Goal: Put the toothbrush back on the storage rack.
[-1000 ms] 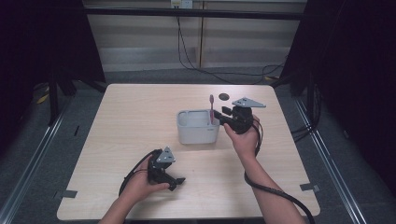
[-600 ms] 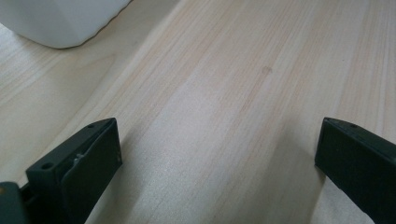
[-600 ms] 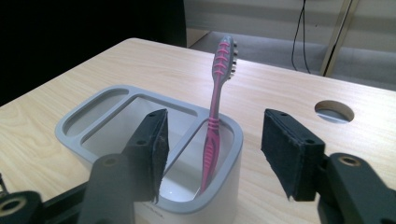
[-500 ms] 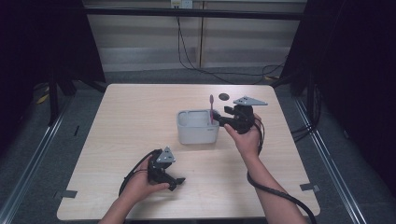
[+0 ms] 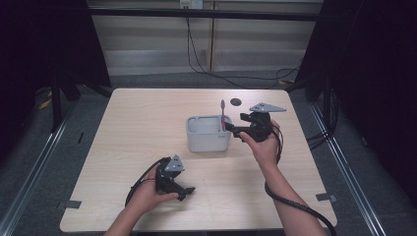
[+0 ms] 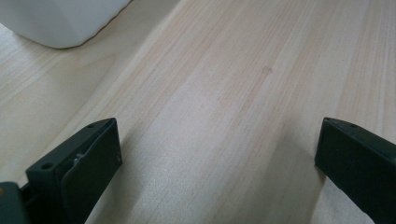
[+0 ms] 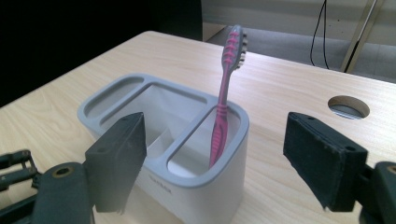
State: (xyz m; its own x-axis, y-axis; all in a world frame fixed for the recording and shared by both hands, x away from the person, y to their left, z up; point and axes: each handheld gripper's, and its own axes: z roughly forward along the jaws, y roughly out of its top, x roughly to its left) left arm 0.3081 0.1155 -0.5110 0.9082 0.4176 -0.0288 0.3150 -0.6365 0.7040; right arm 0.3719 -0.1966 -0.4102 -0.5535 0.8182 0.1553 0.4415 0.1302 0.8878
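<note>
Nearest the person, the left gripper (image 5: 183, 189) rests low over the front of the wooden desk (image 5: 137, 128). In the left gripper view its fingers (image 6: 88, 158) stand wide apart with only bare wood between them, and a corner of the white holder (image 6: 60, 23) shows at the top left.

Farther out, near the middle of the desk, stands the grey-and-white toothbrush holder (image 5: 208, 133). The pink toothbrush (image 7: 224, 100) stands in its right-hand compartment, bristle head up, leaning against the rim.

Just beside the holder's right side is the right gripper (image 5: 231, 129), held level by the right hand (image 5: 263, 147). Its fingers (image 7: 116, 158) have just been opening and now stand spread on either side of the brush, touching neither the handle nor the holder. The brush looks set down and let go.

Beyond, a round cable hole (image 5: 236, 102) sits in the desk near the far edge.

The risk, as I judge it, lies in the withdrawal. The brush only leans on the rim, so if the gripper backs away sideways or tilts, one finger could clip the handle and tip it out, or nudge the light holder across the smooth wood. Pulling straight back along the gripper's own line should avoid this.
</note>
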